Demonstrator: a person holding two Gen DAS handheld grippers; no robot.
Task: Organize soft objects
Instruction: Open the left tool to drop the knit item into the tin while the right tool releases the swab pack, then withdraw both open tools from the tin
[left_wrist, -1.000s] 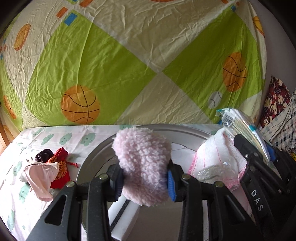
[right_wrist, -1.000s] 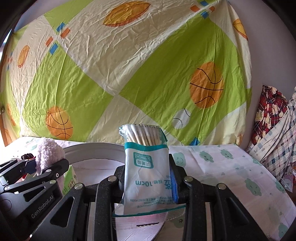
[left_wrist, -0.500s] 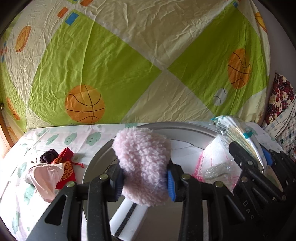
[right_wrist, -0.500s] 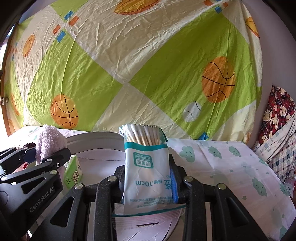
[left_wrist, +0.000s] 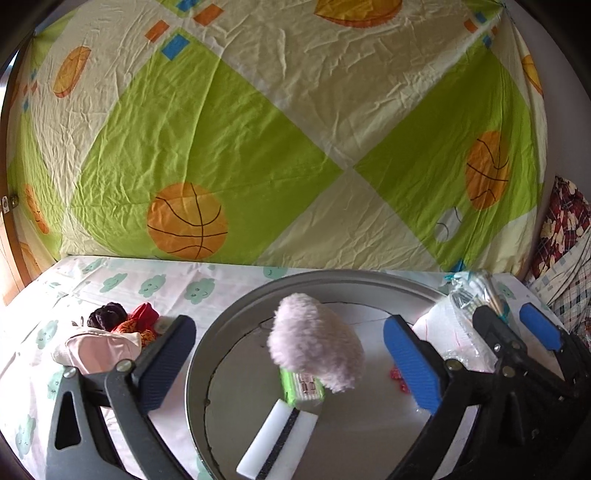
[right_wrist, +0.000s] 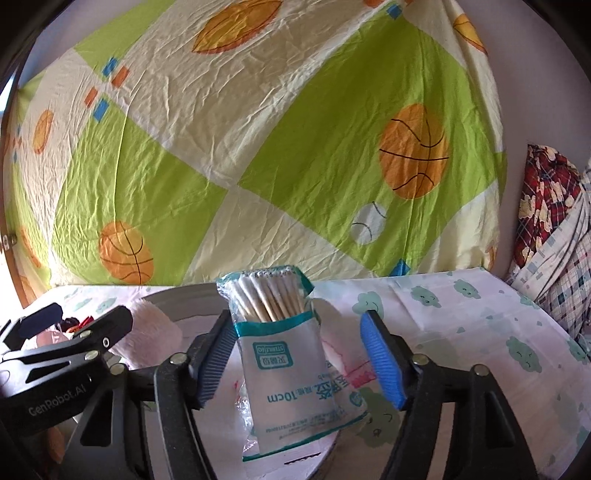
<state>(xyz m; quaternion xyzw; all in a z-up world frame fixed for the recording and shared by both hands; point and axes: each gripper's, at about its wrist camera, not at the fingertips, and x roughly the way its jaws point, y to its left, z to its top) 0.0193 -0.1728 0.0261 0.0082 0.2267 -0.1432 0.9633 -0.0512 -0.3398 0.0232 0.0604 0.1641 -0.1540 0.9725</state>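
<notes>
Pink fluff (left_wrist: 317, 341) loose between opening left claw (left_wrist: 288, 360)

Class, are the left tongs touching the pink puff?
Apart. The left wrist view shows the opening left tongs with clear gaps between both pads and the pink puff.

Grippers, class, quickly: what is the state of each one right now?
Left gripper: jaws opening, pink fluffy pad between them, no longer pressed.
Right gripper: jaws opening, cotton swab packet between them, released.
</notes>
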